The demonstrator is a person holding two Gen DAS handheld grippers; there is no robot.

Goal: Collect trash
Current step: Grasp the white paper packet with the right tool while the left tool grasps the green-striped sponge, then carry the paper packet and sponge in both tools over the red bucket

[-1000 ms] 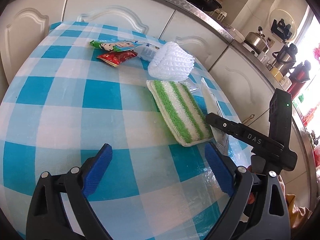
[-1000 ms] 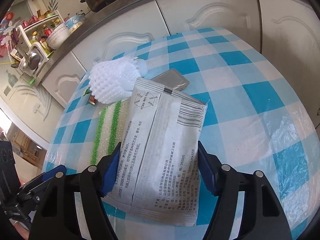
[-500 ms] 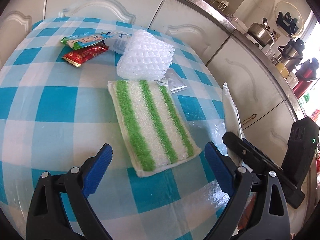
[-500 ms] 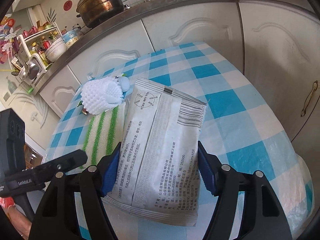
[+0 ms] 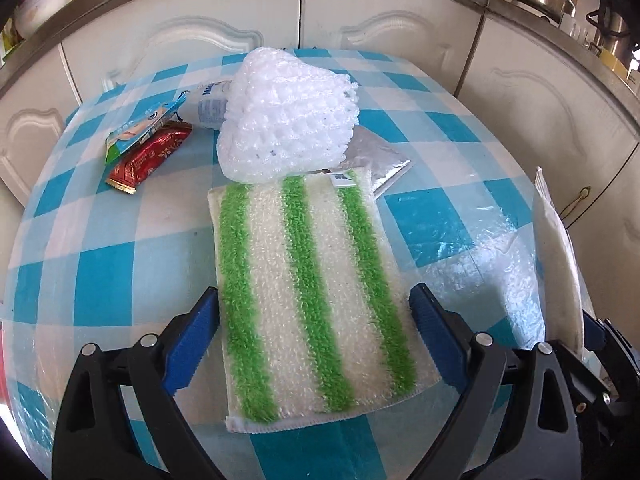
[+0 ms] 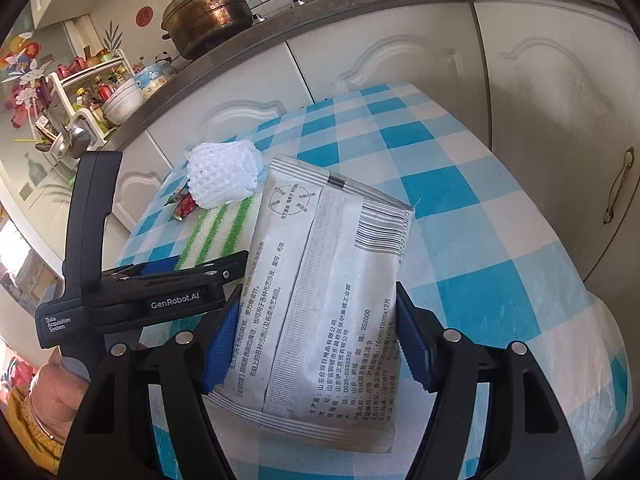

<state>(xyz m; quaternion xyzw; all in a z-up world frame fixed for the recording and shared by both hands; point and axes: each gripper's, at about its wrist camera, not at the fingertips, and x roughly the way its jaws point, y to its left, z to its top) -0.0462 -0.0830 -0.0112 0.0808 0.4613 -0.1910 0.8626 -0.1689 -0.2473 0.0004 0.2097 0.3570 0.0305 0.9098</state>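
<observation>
Now, your left gripper hovers with its fingers spread either side of the green-and-white striped cloth, which lies flat on the blue-and-white checked tablecloth. Beyond your left finger lie a red snack wrapper and, touching it, a green-and-blue wrapper. Straight ahead of the fingertips, the white foam fruit net sits at the cloth's far edge, with a white-and-blue printed packet tucked behind it and a silver foil sachet peeking out to its right. Behind the table runs a row of white cabinet doors under a steel countertop edge.

Over on the right, your right gripper pinches the white printed wipes packet between its blue pads, held up off the tablecloth. Past your left finger there, a large brass-coloured pot stands on the counter, and a rack of jars and bowls sits further left.
</observation>
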